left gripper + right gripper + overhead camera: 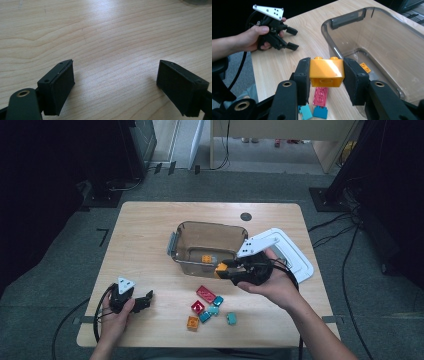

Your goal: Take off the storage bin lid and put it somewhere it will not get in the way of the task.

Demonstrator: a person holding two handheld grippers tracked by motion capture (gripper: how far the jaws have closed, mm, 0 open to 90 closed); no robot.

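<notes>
My right gripper (326, 73) is shut on a yellow-orange brick (327, 71), held in the air beside the near wall of a clear brown bin (384, 47). From above, that right gripper (224, 269) and its yellow-orange brick (220, 268) hang at the bin's (182, 247) front right corner. A small orange brick (206, 258) lies inside the bin; the right gripper view shows that orange brick (365, 67) on the bin floor. My left gripper (148, 298) rests open on the table near the front left, nothing between its pads (62, 86).
Loose bricks lie on the table in front of the bin: a red flat brick (205, 294), a red square one (197, 307), an orange one (192, 322) and several teal ones (231, 318). A white lid (295, 252) lies right of the bin.
</notes>
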